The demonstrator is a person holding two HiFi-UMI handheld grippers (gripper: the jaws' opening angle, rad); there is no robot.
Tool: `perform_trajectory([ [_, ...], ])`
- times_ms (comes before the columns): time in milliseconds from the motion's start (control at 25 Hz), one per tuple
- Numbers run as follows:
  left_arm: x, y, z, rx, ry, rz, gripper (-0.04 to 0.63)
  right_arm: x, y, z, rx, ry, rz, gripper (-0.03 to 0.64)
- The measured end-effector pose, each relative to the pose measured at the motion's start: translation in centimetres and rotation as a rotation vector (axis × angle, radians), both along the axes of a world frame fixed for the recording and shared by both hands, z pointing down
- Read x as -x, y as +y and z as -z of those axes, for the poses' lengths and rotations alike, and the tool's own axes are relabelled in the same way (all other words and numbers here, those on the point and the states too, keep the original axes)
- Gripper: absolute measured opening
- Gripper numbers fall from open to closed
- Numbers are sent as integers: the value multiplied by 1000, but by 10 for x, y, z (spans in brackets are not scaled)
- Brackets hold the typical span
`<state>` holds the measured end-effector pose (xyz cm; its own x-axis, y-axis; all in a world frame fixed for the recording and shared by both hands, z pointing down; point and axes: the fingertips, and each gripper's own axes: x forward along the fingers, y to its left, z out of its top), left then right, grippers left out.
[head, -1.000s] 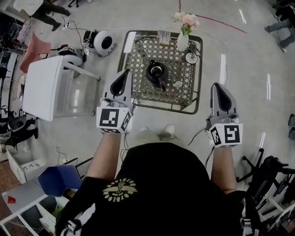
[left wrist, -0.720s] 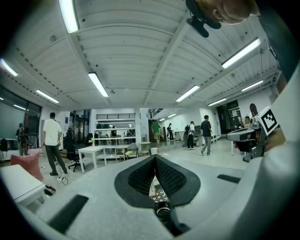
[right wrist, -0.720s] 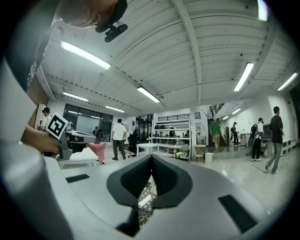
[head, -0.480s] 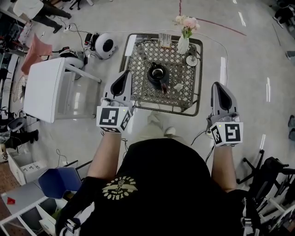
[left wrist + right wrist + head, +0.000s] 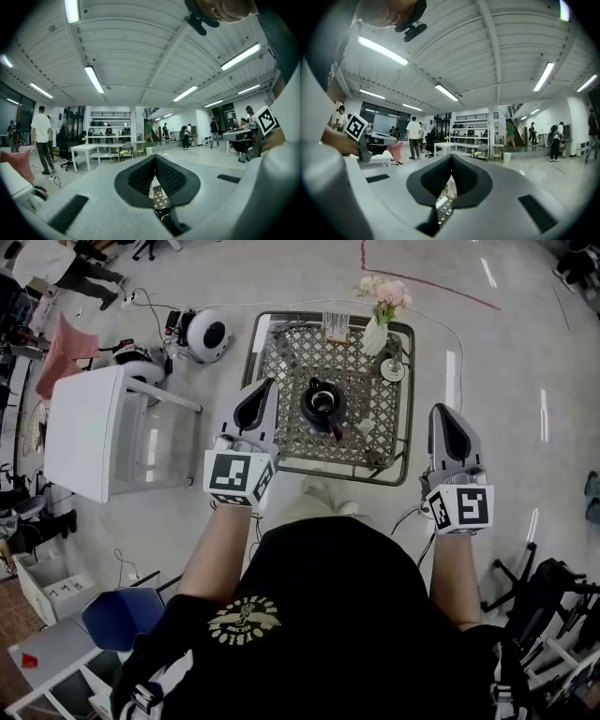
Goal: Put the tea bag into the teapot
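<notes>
A black teapot (image 5: 322,402) with its top open stands in the middle of a small metal lattice table (image 5: 279,432). Just right of its spout lies a small pale tea bag (image 5: 365,429), too small to make out well. My left gripper (image 5: 257,397) hovers over the table's left front edge, close beside the teapot, jaws shut and empty. My right gripper (image 5: 449,426) hangs over the floor to the right of the table, also shut and empty. In the left gripper view, the teapot (image 5: 163,216) shows below the closed left gripper (image 5: 154,158). The closed right gripper (image 5: 451,158) holds nothing.
A white vase with pink flowers (image 5: 379,319), a small saucer (image 5: 391,369) and a card (image 5: 335,323) stand at the table's far side. A white table (image 5: 89,432) is at the left, with a round white device (image 5: 207,332) and cables on the floor behind.
The person has stepped closer, so the lattice table sits nearer under the grippers. The left gripper now reaches over the table's left edge. Both grippers stay shut.
</notes>
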<state>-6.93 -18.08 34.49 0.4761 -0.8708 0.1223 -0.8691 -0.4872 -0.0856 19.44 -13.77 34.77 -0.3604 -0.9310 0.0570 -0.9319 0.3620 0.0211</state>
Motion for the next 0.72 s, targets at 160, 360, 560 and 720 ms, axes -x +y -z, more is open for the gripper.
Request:
perform_trajectory([
  [160, 5, -16, -17, 12, -4, 11, -3, 4, -18, -21, 34, 14, 0, 5],
  [360, 6, -28, -43, 37, -3, 8, -3, 9, -30, -52, 84, 33, 4, 5],
  [560, 8, -27, -68, 92, 12, 16, -3, 16, -35, -97, 175, 37, 18, 5],
  [720, 9, -25, -83, 120, 27, 27, -3, 27, -38, -136, 253, 24, 41, 5],
])
